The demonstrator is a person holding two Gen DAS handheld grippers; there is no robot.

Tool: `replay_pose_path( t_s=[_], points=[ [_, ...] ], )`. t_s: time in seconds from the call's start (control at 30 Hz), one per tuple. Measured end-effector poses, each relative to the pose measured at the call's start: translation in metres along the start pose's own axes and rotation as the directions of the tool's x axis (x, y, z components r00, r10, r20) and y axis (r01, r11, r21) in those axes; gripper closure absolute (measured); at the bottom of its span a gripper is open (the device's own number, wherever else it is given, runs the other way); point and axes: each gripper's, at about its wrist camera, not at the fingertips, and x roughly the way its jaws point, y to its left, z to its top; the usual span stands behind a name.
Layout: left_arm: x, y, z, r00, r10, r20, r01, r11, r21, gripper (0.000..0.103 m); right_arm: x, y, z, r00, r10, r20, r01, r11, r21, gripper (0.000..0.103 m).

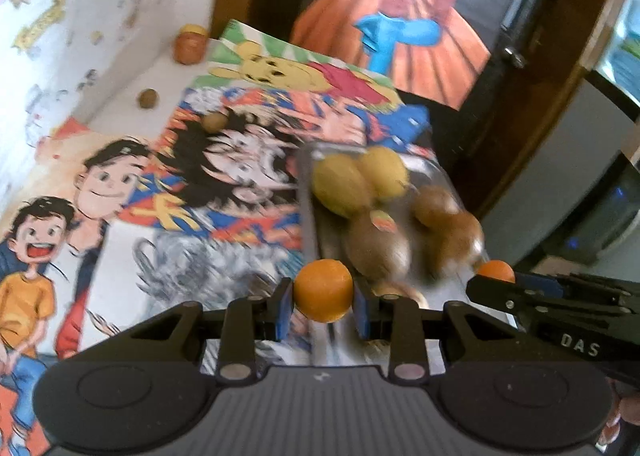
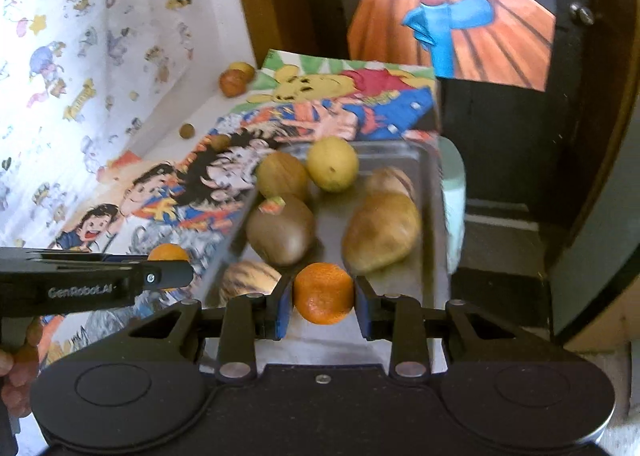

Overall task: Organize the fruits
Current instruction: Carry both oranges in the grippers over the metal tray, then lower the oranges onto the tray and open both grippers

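Note:
My left gripper (image 1: 323, 302) is shut on a small orange (image 1: 323, 290) just left of the near end of a metal tray (image 1: 310, 215). My right gripper (image 2: 323, 302) is shut on another small orange (image 2: 323, 292) over the tray's (image 2: 430, 215) near end. The tray holds two yellow lemons (image 1: 342, 187), (image 2: 332, 163), brown kiwis (image 2: 280, 230), (image 1: 378, 246) and a tan potato-like fruit (image 2: 382, 232). The right gripper with its orange shows in the left wrist view (image 1: 496, 272). The left gripper with its orange shows in the right wrist view (image 2: 168, 254).
The table is covered with cartoon posters (image 1: 224, 175). Loose fruits lie at the far left: a reddish one (image 1: 190, 47), (image 2: 233, 83) and small brown ones (image 1: 149, 98), (image 1: 215, 121), (image 2: 186, 131). A patterned wall (image 2: 80, 55) stands on the left and a dark wooden door (image 2: 500, 115) is behind.

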Motion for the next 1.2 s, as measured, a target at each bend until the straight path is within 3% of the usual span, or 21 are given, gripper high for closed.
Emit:
replay_pose_path(
  t_s=[0.53, 1.2],
  points=[
    [0.009, -0.041, -0.04, 0.997, -0.025, -0.072, 0.035, 0.989, 0.141, 0.069, 0.005, -0.013, -0.032, 1.0, -0.02, -0.016, 0.021, 0.999, 0.033, 0.069],
    [0.018, -0.037, -0.048, 0.994, -0.035, -0.107, 0.054, 0.983, 0.174, 0.068, 0.009, -0.012, -0.041, 0.998, -0.052, -0.047, 0.056, 0.996, 0.07, 0.066]
  ],
)
